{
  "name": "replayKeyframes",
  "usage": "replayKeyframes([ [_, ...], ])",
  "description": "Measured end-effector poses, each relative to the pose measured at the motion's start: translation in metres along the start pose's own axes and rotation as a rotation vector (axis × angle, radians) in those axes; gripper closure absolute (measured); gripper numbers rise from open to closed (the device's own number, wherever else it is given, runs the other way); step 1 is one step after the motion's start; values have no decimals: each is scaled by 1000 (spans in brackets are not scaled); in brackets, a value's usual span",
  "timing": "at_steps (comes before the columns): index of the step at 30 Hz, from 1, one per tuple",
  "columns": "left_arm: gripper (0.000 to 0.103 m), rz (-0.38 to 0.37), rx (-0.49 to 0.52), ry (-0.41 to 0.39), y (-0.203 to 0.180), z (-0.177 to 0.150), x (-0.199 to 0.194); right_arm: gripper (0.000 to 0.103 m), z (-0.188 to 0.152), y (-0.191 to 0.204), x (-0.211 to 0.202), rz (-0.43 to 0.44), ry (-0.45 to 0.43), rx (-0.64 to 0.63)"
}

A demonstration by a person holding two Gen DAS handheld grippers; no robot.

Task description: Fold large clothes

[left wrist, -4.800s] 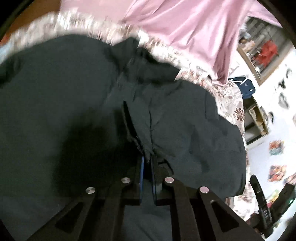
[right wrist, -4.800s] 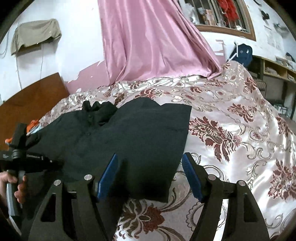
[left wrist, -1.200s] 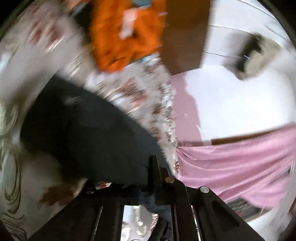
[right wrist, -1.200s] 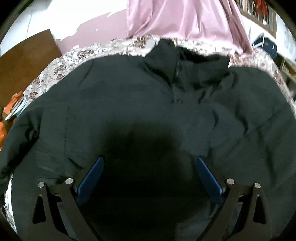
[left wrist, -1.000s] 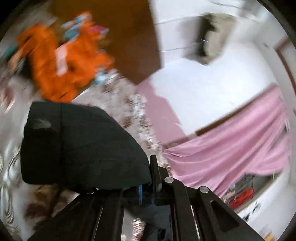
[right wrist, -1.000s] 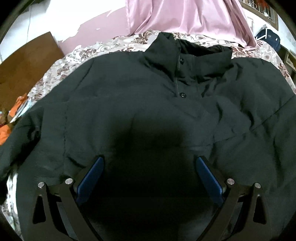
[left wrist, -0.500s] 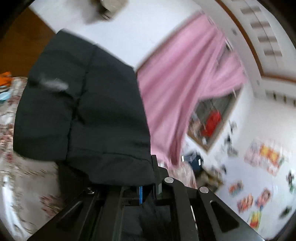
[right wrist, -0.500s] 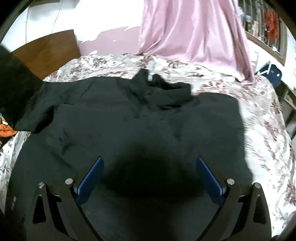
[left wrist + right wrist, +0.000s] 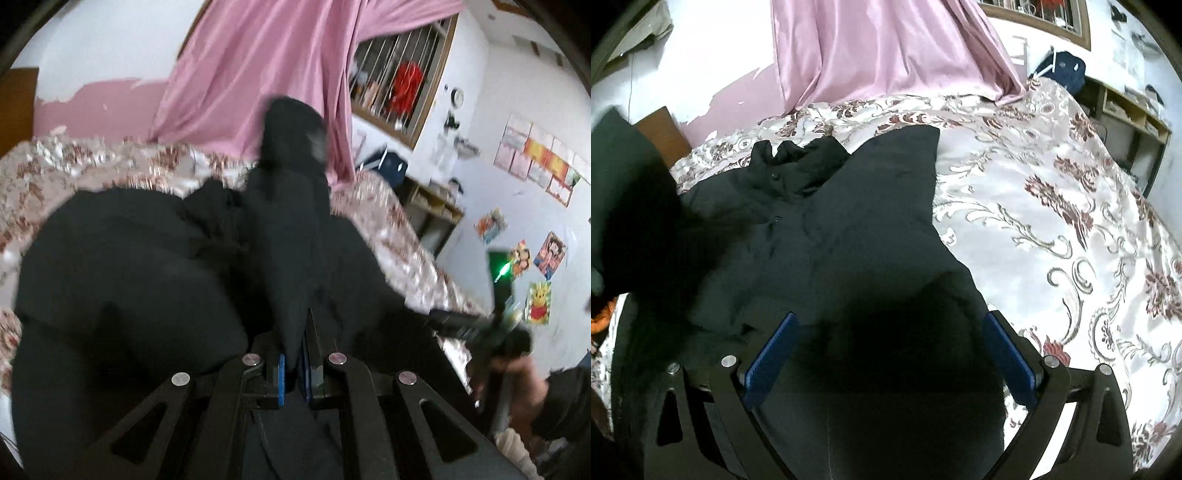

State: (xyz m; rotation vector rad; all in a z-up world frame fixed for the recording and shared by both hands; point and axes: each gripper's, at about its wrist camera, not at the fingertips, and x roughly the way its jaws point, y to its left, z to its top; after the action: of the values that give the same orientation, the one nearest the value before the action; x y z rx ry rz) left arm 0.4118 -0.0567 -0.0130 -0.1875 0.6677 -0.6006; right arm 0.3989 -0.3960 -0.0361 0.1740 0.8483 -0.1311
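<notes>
A black jacket lies face up on the floral bedspread, collar toward the curtain. One side is folded in over the chest. My left gripper is shut on a black sleeve, which stands up from the jaws above the jacket body. In the right wrist view that lifted sleeve hangs at the left edge. My right gripper hovers open above the jacket's lower part, with nothing between its blue pads. The left wrist view shows the right gripper's body in a hand.
A pink curtain hangs behind the bed, beside a wooden headboard. A shelf and a blue bag stand at the far right. Something orange lies at the left. Bare bedspread stretches to the right of the jacket.
My left gripper has swung the held sleeve from the headboard side across and over the jacket, rolling as it went. My right gripper, still open, has drawn back, so more of the bedspread shows at the right.
</notes>
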Motion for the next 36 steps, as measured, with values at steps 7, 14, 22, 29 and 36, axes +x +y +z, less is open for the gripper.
replayKeyframes([
  [7,96,18,-8,149,2,-21,40,5,2,-1,5,354,42,149],
  [14,93,26,-126,282,20,-27,57,5,0,19,44,491,147,284],
  [22,89,29,-112,330,22,-36,57,5,-25,48,78,634,261,476],
  [29,40,-50,-116,342,21,-43,45,5,-44,53,85,721,279,667],
  [36,27,-63,-80,235,19,-44,11,5,-51,65,90,624,346,607],
])
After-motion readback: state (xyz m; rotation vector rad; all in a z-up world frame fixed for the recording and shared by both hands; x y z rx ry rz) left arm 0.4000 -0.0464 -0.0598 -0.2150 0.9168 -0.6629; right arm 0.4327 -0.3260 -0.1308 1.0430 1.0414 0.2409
